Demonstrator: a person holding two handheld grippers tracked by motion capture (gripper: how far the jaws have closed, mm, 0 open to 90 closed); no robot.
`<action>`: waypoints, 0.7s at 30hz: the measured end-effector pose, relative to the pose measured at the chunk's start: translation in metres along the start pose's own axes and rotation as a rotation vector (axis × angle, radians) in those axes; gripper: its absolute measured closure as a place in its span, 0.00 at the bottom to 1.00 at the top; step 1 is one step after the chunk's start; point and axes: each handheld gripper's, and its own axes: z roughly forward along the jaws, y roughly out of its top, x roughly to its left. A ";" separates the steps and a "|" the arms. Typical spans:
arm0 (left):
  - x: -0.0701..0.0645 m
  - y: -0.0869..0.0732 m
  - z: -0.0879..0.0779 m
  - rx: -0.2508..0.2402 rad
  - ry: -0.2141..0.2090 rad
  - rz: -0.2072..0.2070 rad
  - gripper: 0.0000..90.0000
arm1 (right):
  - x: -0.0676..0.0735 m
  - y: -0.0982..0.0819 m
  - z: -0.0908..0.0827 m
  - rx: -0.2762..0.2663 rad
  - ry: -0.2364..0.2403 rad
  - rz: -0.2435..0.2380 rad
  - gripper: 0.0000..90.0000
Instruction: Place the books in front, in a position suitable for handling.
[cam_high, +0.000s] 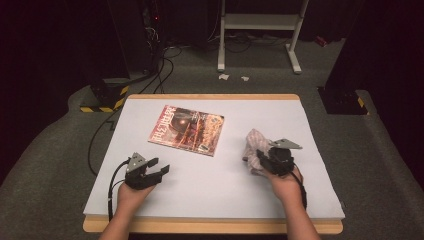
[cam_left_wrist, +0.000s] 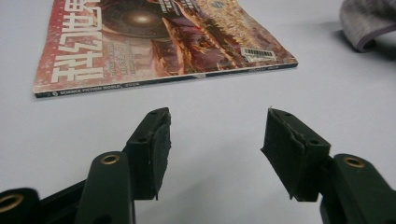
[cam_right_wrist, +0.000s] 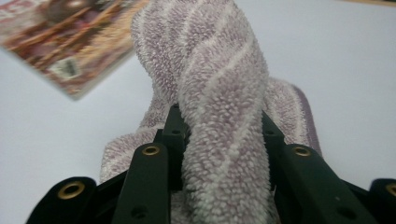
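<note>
A fuzzy towel (cam_right_wrist: 219, 93), pale purple with white stripes, is bunched between the jaws of my right gripper (cam_right_wrist: 222, 135), which is shut on it. In the high view that towel (cam_high: 255, 142) sits at the table's right, just ahead of the right gripper (cam_high: 265, 157). A red magazine (cam_high: 186, 129) lies flat at the table's middle left. My left gripper (cam_high: 161, 166) hovers low near the front left, open, with nothing between its pads. Its own view has the magazine (cam_left_wrist: 154, 42) just beyond the left gripper (cam_left_wrist: 215, 140) and a corner of the towel (cam_left_wrist: 366, 23) at the top right.
The table (cam_high: 220, 185) has a white cover and a wooden rim. Beyond its far edge stand a white metal frame (cam_high: 257, 30) and dark equipment with cables (cam_high: 150, 65) on a grey carpet.
</note>
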 end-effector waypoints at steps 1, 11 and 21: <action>0.000 0.000 0.000 0.000 0.000 0.000 0.46 | 0.000 0.000 0.000 0.000 0.000 0.000 0.73; 0.000 0.001 -0.001 -0.008 0.012 -0.004 0.46 | -0.056 -0.005 -0.035 -0.050 -0.128 0.084 0.73; 0.000 0.000 0.001 0.014 0.017 0.000 0.45 | -0.059 -0.038 0.008 0.072 -0.139 0.104 0.66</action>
